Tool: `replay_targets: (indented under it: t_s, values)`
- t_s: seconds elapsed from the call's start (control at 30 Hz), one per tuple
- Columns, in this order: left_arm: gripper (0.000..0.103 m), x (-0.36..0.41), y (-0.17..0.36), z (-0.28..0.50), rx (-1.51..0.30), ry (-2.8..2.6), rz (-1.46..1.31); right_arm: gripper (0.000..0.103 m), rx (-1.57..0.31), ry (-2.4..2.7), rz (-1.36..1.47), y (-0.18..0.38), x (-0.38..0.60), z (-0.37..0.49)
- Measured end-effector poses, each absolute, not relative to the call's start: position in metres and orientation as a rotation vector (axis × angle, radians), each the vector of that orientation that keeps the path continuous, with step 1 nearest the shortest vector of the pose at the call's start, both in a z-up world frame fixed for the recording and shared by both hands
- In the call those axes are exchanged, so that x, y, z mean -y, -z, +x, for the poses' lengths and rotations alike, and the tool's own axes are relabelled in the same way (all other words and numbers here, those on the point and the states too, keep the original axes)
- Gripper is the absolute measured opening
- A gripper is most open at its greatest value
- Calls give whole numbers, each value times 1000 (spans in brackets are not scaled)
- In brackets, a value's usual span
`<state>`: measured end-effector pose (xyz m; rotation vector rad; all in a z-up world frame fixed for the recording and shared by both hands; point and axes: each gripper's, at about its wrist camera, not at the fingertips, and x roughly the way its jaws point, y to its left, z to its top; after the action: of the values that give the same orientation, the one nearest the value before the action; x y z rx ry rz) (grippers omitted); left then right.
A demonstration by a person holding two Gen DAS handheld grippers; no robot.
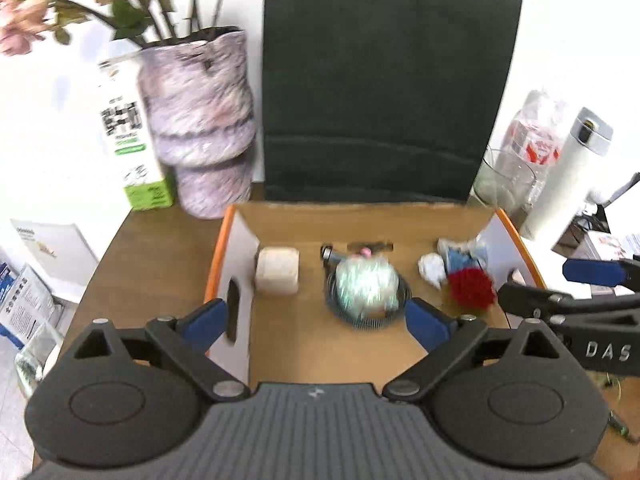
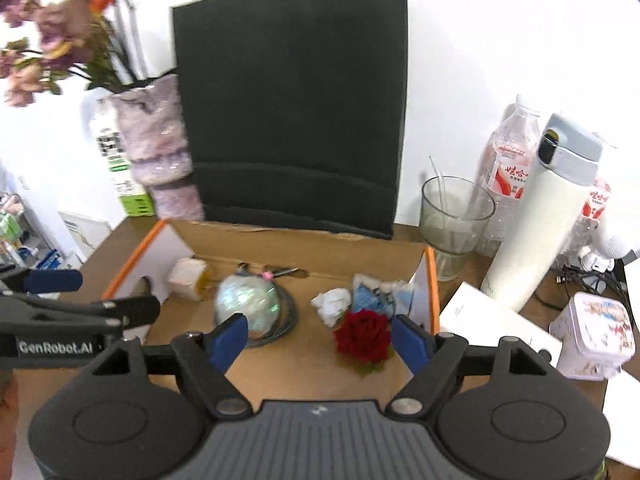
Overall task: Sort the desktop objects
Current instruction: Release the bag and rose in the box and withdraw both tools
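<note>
Wall: you face a plain white wall (image 2: pixel 480 40), brightly and evenly lit | Desk: a dark wooden desk (image 1: pixel 152 248) stands against it | Backdrop: a black paper bag (image 2: pixel 292 112) stands upright at the wall | Left: shelves (image 2: pixel 16 236) beside the desk, blurred

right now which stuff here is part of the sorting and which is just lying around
Part of the job: cardboard box, red rose, iridescent ball, crumpled tissue, tape roll.

Lying about: black paper bag, vase of flowers, glass, white thermos, water bottle, tin.
</note>
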<state>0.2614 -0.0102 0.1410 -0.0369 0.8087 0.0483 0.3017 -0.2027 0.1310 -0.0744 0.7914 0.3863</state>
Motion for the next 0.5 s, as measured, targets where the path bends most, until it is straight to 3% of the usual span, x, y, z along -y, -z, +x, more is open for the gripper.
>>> replay_targets:
  t_s: [0.27, 0.5]
  values:
    - [102, 10, -129, 174, -751, -81, -22, 81, -671, -394, -58, -135, 215, 214]
    - [103, 12, -95, 75, -632, -49, 12, 86, -556, -383, -48, -105, 220, 133]
